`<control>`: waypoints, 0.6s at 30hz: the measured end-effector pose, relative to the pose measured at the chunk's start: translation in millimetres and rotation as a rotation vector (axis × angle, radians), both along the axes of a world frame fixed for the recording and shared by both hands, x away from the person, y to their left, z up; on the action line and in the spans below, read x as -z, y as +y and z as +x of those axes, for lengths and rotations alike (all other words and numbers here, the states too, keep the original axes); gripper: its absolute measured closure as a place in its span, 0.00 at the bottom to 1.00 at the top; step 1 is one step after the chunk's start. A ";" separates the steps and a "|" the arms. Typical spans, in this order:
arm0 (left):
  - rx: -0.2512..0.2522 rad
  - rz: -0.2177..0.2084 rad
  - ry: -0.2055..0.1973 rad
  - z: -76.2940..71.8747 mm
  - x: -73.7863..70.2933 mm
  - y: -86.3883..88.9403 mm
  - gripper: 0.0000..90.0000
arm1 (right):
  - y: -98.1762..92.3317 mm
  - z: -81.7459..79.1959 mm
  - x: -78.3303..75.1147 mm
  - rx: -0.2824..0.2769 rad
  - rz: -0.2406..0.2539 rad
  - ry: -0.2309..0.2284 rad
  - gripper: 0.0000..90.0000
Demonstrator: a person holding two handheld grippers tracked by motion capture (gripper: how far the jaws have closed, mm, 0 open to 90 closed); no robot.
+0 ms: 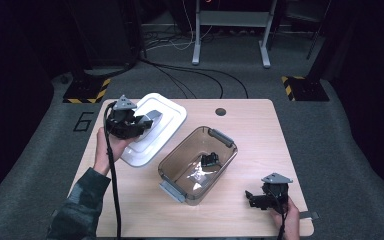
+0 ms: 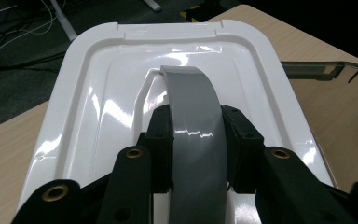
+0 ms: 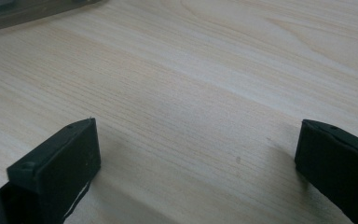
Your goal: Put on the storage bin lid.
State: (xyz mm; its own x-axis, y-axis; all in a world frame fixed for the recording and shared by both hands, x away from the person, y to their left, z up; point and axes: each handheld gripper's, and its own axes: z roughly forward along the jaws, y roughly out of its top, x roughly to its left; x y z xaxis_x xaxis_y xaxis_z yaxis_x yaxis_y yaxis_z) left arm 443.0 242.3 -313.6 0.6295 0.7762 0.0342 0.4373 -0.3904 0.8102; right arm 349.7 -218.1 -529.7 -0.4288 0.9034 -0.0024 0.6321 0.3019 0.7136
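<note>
while gripped, lid [image 1: 155,127] beyond table [image 1: 260,125] edge

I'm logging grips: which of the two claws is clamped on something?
The left claw, shut on the grey handle of the white lid. The right claw stands open over bare table.

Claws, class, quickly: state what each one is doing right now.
Left claw: closed on the grey handle of the white lid.
Right claw: open, holding nothing, over the bare table.
</note>
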 end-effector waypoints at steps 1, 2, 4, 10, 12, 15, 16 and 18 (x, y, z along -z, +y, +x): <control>0.003 0.000 -0.001 -0.3 -0.6 -1.5 0.75 | 0.0 0.0 0.0 0.000 0.000 0.000 0.00; 0.006 -0.003 -0.001 -0.4 -0.6 -2.8 0.75 | -0.1 0.0 0.0 -0.001 0.000 0.000 0.00; 0.013 -0.007 0.000 -0.9 -1.1 -6.0 0.75 | -0.1 0.0 0.0 -0.001 0.000 -0.001 0.00; 0.030 -0.021 0.012 -1.2 -0.1 -18.6 0.75 | 0.0 0.0 -0.1 0.001 0.000 0.000 0.00; 0.041 -0.023 0.017 -1.0 0.2 -23.6 0.75 | 0.2 0.0 -0.1 0.003 0.004 -0.001 0.00; 0.053 -0.027 0.013 -2.0 0.5 -30.7 0.75 | 0.2 0.0 -0.1 0.003 0.004 0.000 0.00; 0.056 -0.025 0.016 -2.5 0.1 -32.3 0.75 | 0.4 -0.1 -0.2 0.004 0.006 0.001 0.00; 0.064 -0.031 0.015 -3.7 -0.3 -37.2 0.75 | 0.4 0.0 -0.2 0.005 0.005 0.000 0.00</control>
State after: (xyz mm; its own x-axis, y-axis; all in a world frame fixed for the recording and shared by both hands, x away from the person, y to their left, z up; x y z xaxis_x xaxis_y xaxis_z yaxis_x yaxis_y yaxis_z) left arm 439.4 205.1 -313.3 0.6782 0.7349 0.0011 0.4242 -0.3927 0.8160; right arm 349.7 -217.8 -529.6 -0.4244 0.9055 0.0020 0.6339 0.2955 0.7148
